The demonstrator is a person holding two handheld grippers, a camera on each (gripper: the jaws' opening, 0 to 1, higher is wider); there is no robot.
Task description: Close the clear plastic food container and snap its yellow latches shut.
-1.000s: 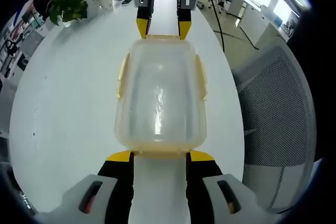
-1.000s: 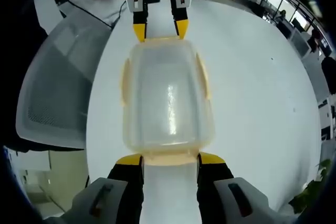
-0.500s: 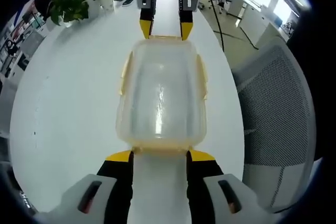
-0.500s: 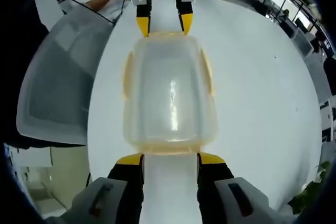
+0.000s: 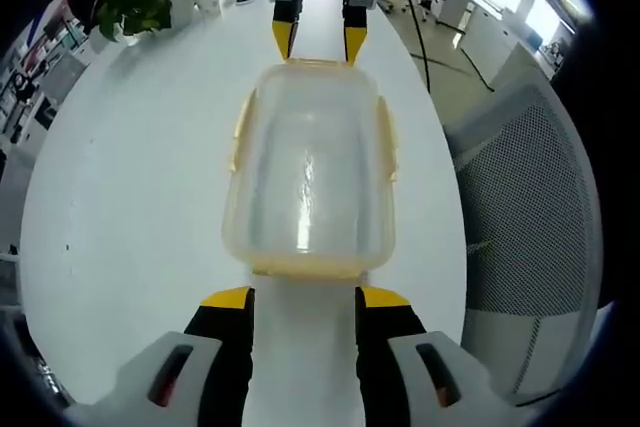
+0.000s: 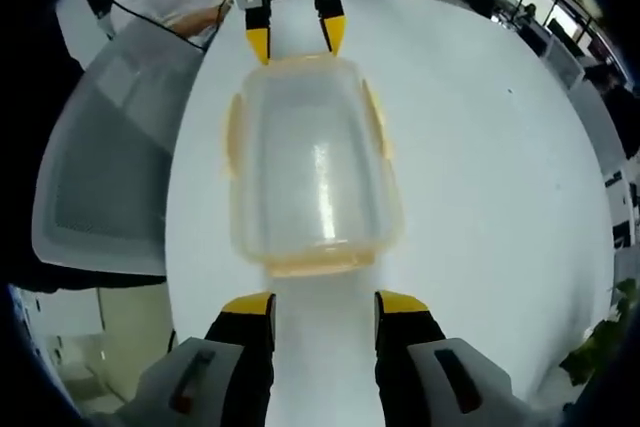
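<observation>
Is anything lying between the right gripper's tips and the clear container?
Nothing: in the right gripper view, bare white table separates the right gripper from the container.

Left claw (image 5: 304,296) jaws parted, holding nothing; right claw (image 6: 325,301) likewise, the 2 facing each other.

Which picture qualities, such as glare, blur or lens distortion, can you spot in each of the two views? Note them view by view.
Left gripper view: a bright vertical glare streak sits on the clear container lid; the fisheye bends the white table edge into a curve. Right gripper view: a similar streak on the lid; the mesh chair bulges, and the near end of the container looks slightly soft.
</observation>
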